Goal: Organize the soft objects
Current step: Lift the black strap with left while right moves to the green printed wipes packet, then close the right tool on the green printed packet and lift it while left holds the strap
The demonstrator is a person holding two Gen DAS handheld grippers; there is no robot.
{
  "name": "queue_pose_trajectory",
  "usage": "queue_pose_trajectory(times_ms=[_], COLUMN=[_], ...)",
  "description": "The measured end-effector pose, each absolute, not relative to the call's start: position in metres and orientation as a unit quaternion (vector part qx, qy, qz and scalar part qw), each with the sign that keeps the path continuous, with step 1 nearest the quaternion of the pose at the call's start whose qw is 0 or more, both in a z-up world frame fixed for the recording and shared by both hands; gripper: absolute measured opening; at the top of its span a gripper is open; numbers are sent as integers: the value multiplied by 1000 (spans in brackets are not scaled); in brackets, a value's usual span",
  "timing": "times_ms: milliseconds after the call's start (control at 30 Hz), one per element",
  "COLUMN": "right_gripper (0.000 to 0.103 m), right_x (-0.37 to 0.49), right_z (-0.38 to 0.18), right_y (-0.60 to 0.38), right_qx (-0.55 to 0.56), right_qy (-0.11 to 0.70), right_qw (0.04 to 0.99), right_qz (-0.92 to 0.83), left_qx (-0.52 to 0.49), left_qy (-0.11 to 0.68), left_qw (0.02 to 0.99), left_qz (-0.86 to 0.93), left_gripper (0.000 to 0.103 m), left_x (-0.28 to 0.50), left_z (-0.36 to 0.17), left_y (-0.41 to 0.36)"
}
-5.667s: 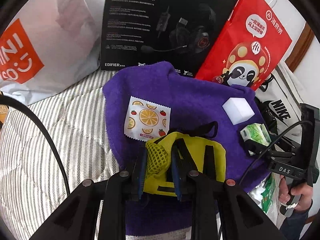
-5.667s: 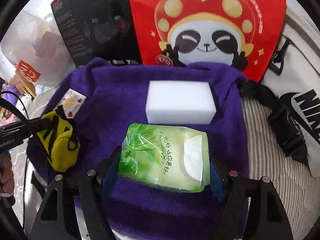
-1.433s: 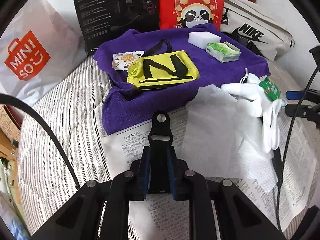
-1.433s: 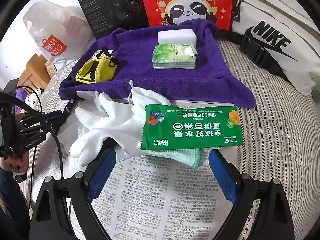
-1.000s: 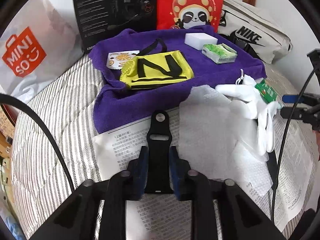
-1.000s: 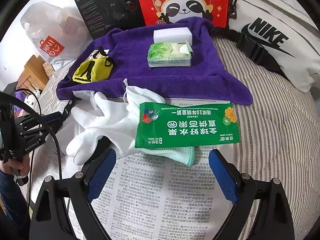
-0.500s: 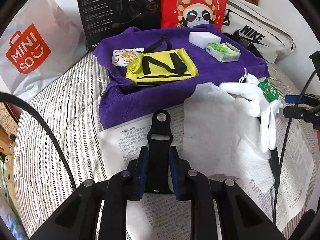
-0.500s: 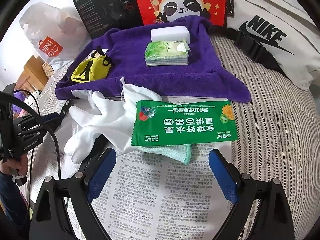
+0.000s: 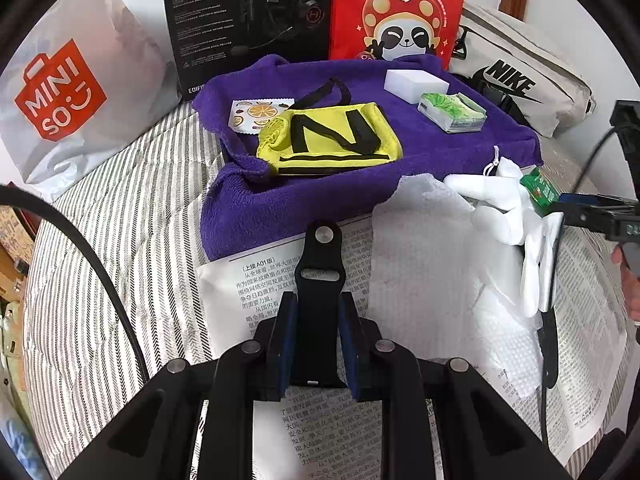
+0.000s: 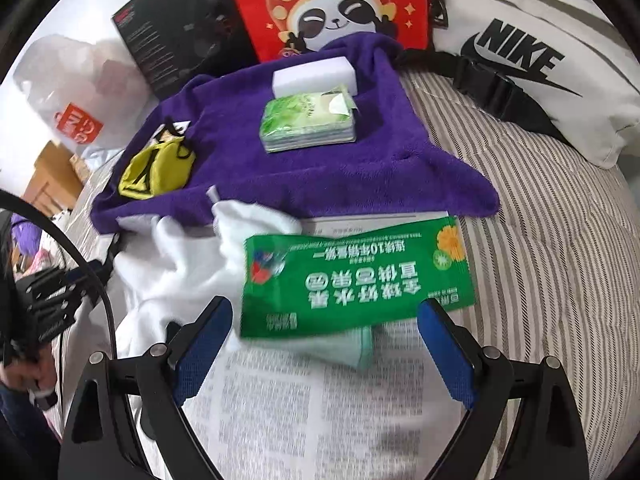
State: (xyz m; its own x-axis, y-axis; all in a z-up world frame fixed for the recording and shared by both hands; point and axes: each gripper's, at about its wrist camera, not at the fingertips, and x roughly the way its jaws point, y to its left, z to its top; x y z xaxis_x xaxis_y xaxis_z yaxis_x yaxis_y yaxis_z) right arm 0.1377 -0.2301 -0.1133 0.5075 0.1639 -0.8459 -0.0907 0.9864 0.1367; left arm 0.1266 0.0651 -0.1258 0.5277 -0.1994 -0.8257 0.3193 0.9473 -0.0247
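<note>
Your left gripper [image 9: 316, 344] is clamped on a flat black strap with a metal stud [image 9: 320, 276], lifted above the near-left corner of the printed newspaper sheet [image 9: 256, 288]. Your right gripper [image 10: 324, 344] has its blue-padded fingers spread wide, one either side of the flat green wet-wipes packet [image 10: 356, 276], not yet touching it as far as you can tell.

That packet sits near the far edge of the newspaper, lying across a pale green folded cloth [image 10: 352, 344] and the cuff of the white fabric gloves [image 10: 176, 256]. The deep purple fleece towel [image 10: 320, 168] just beyond already carries the yellow mesh pouch [image 9: 328, 140], the white foam block [image 10: 314, 74] and the green tissue pack [image 10: 308, 120].

Here is the risk: if you close low, your pads may pinch the cloth or glove along with the packet and drag the pile. The packet's film looks slick and floppy, so a squeeze across its long sides may buckle it and let it slip out. Your view is blurred, so the aim is unsure. Watch too that your left cable [image 9: 80, 248] does not snag, and that the strap does not swing into the white tissue sheet [image 9: 424, 248]
</note>
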Motion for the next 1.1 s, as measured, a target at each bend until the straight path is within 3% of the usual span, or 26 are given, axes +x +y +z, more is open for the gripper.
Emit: queue_pose_trajectory(times_ms=[200,367,433,567,733,1100], right_gripper=[94,61,38,17,9,5], right_x=[149,142,137,128,119,109], right_z=[-119,-110,-105,-96,-84,-58], right_y=[-220,-224,-228,-230,-230,-235], right_qx=[2,3,8,9,6,-2], right_qy=[476,466,465,458,432,401], right_qw=[877,881,881,883,896,911], right_qz=[58,82,89,98,106,103], left_qx=[67,70,69,64,64,31], left_qy=[462,461,460,460,460,463], left_qw=[872,872,872,873,873,871], left_qz=[-147,-149,-150,-151,-151,-159], left_gripper=[21,21,21,21,20,20], left_x=[126,126,126,125,125,120], left_z=[-126,-126,-126,-126,-126,-122], left_y=[64,64,65,65,65,71])
